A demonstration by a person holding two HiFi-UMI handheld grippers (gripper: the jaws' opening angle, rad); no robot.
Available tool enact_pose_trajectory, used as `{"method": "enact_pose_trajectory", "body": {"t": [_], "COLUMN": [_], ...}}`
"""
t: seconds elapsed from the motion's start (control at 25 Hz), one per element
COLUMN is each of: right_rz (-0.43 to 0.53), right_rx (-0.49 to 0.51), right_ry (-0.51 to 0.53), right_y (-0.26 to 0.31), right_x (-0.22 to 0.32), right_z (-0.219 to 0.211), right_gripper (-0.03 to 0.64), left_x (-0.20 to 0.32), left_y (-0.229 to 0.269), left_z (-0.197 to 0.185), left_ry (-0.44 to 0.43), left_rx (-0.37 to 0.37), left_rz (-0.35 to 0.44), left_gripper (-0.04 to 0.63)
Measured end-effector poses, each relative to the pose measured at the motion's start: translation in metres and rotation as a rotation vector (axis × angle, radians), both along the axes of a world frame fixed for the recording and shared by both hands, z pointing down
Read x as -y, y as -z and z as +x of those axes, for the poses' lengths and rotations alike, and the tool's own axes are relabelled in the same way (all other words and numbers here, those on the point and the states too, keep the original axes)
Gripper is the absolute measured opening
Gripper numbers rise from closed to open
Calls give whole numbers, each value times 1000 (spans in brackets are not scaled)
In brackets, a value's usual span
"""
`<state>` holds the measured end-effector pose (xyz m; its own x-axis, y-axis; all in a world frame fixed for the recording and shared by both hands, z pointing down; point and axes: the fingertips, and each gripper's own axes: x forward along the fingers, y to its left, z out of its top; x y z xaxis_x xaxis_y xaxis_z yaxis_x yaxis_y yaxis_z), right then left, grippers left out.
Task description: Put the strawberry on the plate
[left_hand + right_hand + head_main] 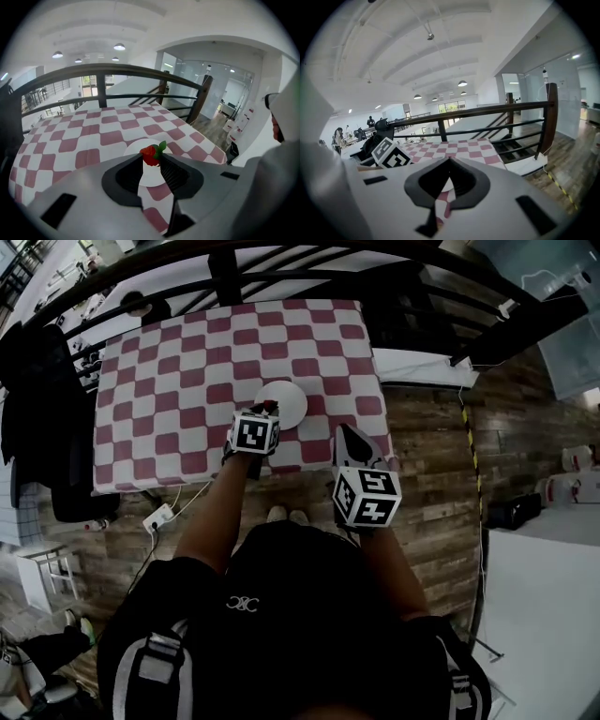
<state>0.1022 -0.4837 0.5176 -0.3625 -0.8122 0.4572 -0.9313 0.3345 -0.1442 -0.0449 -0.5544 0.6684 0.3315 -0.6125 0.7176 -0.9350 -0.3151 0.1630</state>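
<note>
Over the plate's [292,397] near left rim, between the tips of your left gripper [269,410], sits the strawberry [270,407]. In the left gripper view, the left gripper's [151,158] jaws pinch the strawberry [149,153] by its red sides, green leaf up and to the right, with the plate [151,177] showing behind and below it. You cannot tell from any view whether the fruit touches the plate.

The plate lies on the table [169,390], right of its middle and in the half nearer you, well clear of every edge.

Your left forearm reaches forward across the table's near edge, and the gripper tips steeply down toward the plate. Your right gripper [346,431] hangs above the near edge close to the near right corner, well apart from the plate, pointing forward and slightly down. In the right gripper view, the right gripper's [450,160] jaw tips are pressed together with nothing between them, and the table [464,147] runs ahead.

The checked cloth around the plate is bare to the left and far edges. A railing [281,268] runs just past the far edge. Wooden floor [431,446] lies open beyond the right edge. A power strip [157,518] with its cable lies on the floor below the near left corner.
</note>
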Motion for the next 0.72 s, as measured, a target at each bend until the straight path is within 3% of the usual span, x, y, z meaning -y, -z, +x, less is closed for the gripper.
{"method": "enact_pose_trajectory", "body": {"t": [0.28,0.72], "right_rz": [-32,-84], "right_rx": [-17,-6], "right_ry": [-45,-82], "right_y": [-11,-25], "right_x": [3,8], "right_z": [15,27], "right_gripper": [11,11], "left_x": [16,27], "left_y": [-49,-82], "left_z": [10,14], "left_ry": [-78,-185], "left_rx": [84,226], "left_rz": [-101,-144], "left_gripper": [118,118]}}
